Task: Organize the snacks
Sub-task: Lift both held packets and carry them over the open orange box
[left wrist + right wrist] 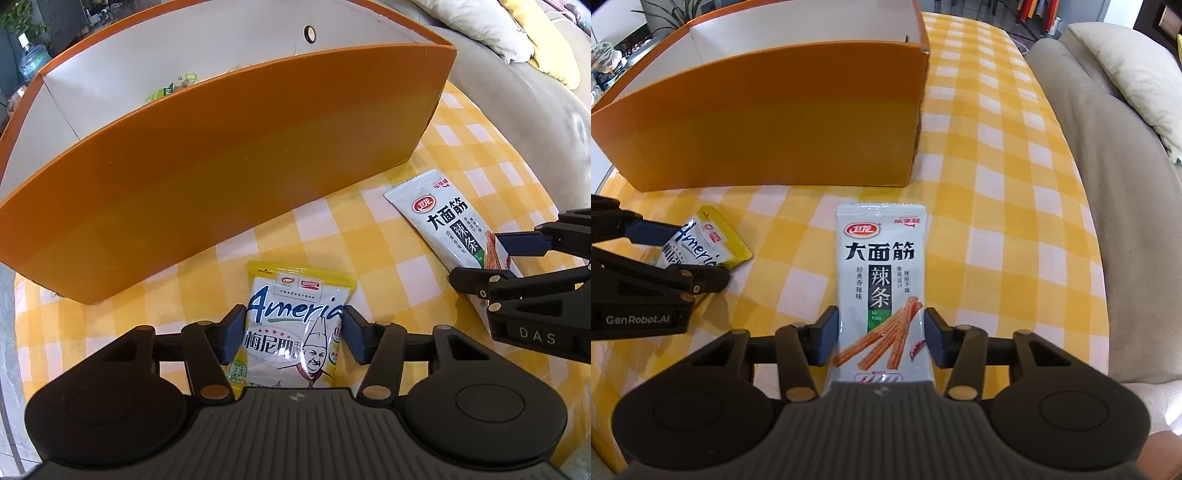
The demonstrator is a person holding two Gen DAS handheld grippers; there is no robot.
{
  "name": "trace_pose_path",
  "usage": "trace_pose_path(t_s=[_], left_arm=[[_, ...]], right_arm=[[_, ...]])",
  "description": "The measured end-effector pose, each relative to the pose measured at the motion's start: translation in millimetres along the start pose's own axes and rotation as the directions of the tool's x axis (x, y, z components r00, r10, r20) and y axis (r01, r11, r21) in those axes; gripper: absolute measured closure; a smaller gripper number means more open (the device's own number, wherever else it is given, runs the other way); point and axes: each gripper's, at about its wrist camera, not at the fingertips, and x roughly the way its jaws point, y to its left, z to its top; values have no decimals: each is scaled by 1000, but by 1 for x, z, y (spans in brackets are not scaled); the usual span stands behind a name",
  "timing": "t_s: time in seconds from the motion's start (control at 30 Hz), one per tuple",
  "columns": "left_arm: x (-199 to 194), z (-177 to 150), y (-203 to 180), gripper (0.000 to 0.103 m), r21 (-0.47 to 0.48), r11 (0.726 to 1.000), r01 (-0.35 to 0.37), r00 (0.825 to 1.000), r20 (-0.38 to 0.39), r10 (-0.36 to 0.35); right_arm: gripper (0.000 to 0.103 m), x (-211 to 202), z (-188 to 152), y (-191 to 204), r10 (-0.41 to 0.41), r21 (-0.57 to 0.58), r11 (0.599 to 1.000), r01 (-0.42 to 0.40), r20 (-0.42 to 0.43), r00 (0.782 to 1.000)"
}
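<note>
A yellow and white snack packet [295,325] lies on the checked tablecloth between the fingers of my left gripper [291,332], whose pads touch its two sides. A long grey spicy-strip packet [882,288] lies between the fingers of my right gripper [882,336], pads against its sides. Both packets rest on the cloth. The orange box [229,155] stands just behind them, open at the top, with a few small snacks [173,86] inside. The grey packet [447,225] and right gripper [487,258] also show in the left wrist view; the yellow packet [705,240] and left gripper [683,254] show in the right wrist view.
The yellow and white checked tablecloth [997,221] covers the round table. A beige sofa [1108,203] with cushions [1134,74] stands to the right of the table. The orange box [768,118] has white inner walls and a divider.
</note>
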Motion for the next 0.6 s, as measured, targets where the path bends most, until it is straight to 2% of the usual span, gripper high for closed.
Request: trace_pose_path(t_s=[0.23,0.33,0.47,0.6], left_arm=[[-14,-5,-5,41,-17,1000,24,999,38,-23],[-25,-5,-5,41,-57,997,44,998,58,-40],[-45,-3,-3,41,-95,993,73,993,103,-63],[-65,-1,-4,41,-113,988,104,984,159,-85]], right_arm=[[59,-12,2,-4,24,64,998,-25,13,1000],[59,-21,4,-5,8,86,996,-9,8,1000],[59,-34,5,-10,24,149,988,-27,19,1000],[60,-51,6,-10,-11,157,988,1,60,998]])
